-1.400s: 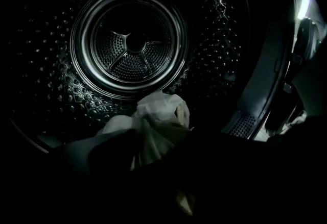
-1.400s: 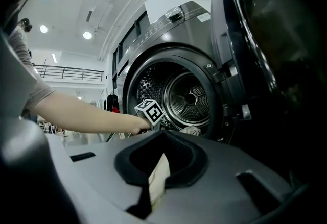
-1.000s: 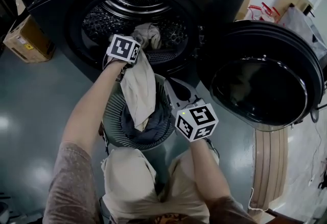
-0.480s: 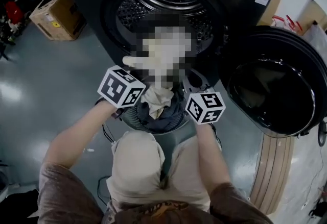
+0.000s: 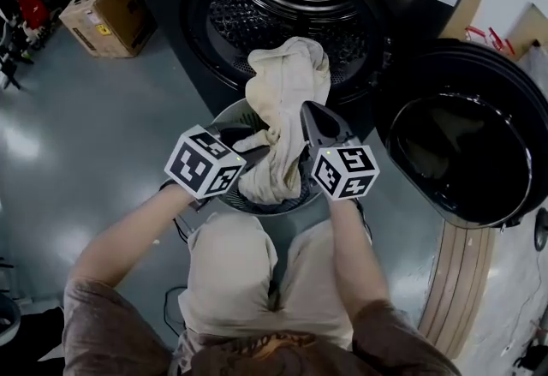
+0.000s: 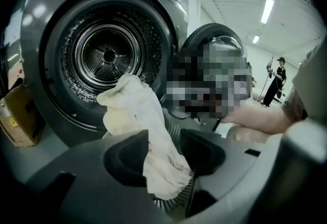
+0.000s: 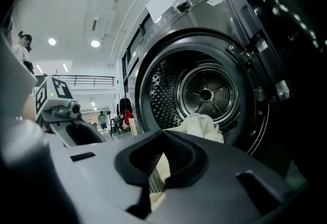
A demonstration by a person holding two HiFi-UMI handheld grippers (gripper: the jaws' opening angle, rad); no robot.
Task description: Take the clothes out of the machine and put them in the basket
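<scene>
A cream cloth hangs from the lip of the machine's drum down into the round grey basket in front of it. My left gripper is over the basket. Its jaws have just been opening, and the lower end of the cloth lies loosely between them, with a gap beside the right pad. My right gripper hovers level over the basket's right side, jaws shut with nothing in them. Past its tips the cloth and the open drum show.
The machine's round door stands open at the right. A cardboard box sits on the floor at the left of the machine. A ribbed wooden panel lies at the lower right. A person stands far off in the room.
The left gripper has drawn the cream cloth out of the drum mouth and back over the basket, and its jaws now stand apart. The right gripper has barely shifted.
</scene>
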